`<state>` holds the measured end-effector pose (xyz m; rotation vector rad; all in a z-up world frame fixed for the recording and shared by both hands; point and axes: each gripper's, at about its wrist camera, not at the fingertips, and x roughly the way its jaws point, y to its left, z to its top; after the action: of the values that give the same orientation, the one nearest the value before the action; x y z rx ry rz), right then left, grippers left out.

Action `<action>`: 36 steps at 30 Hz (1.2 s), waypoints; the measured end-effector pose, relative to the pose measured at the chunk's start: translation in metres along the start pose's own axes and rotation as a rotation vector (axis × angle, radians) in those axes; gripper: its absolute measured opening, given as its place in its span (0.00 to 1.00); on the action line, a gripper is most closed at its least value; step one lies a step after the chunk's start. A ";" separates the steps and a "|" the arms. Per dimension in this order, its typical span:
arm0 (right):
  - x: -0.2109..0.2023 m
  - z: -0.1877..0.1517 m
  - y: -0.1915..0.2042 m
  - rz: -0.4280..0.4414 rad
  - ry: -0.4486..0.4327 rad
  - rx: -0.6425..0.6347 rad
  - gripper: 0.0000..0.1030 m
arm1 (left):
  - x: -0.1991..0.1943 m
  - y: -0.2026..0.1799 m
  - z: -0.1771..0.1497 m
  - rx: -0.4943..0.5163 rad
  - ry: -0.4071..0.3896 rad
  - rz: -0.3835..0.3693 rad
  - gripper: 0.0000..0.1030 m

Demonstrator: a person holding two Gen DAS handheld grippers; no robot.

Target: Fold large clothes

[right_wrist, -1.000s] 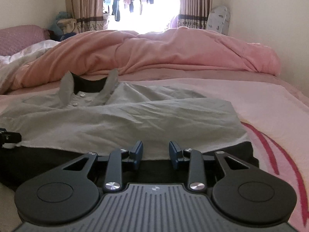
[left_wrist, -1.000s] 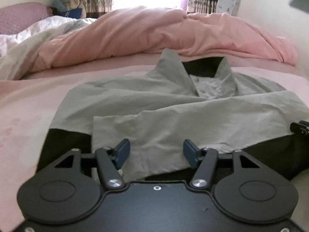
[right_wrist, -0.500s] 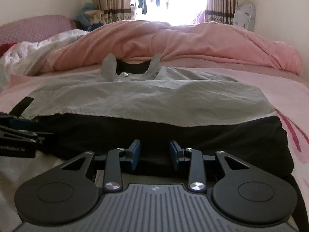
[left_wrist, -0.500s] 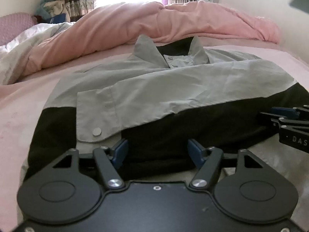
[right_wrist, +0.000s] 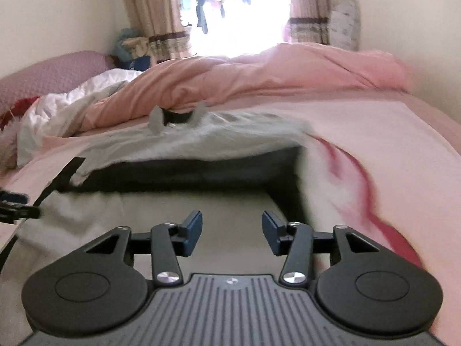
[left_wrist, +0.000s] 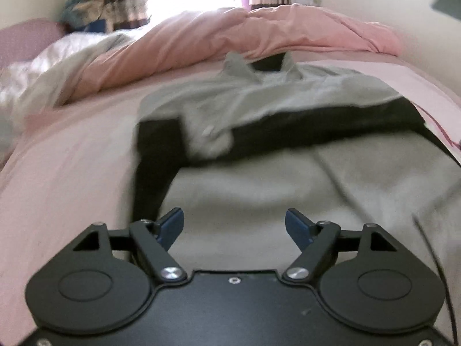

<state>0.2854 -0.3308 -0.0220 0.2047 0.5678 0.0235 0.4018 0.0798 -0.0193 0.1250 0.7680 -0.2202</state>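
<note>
A large grey-and-black shirt point(left_wrist: 259, 109) lies flat on the pink bed, collar at the far end, sleeves folded across its chest; it also shows in the right wrist view point(right_wrist: 201, 144). Its pale lower part point(left_wrist: 259, 190) reaches toward me. My left gripper point(left_wrist: 234, 226) is open and empty above the shirt's lower left part. My right gripper point(right_wrist: 230, 230) is open and empty above the lower right part. The left gripper's tip point(right_wrist: 14, 204) shows at the left edge of the right wrist view.
A bunched pink duvet point(left_wrist: 230, 37) and a white quilt point(right_wrist: 72, 106) lie across the far end of the bed. The pink sheet point(left_wrist: 72, 173) spreads left of the shirt. A wall point(right_wrist: 417, 14) runs along the right side; curtains and a bright window stand behind.
Both grippers have pulled back toward the shirt's hem, so more of the pale lower part shows. Both have opened wider, the right one from nearly closed.
</note>
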 end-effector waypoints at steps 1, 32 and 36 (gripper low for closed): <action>-0.012 -0.009 -0.011 0.005 0.010 0.030 0.58 | -0.013 0.011 -0.014 -0.025 0.005 0.003 0.76; -0.053 -0.118 -0.037 0.430 0.171 0.379 0.67 | -0.099 0.087 -0.177 -0.432 0.148 -0.430 0.81; -0.051 -0.118 -0.034 0.423 0.177 0.375 0.64 | -0.091 0.088 -0.171 -0.453 0.142 -0.433 0.79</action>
<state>0.1778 -0.3465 -0.0982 0.6913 0.6947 0.3502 0.2447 0.2119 -0.0752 -0.4636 0.9643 -0.4437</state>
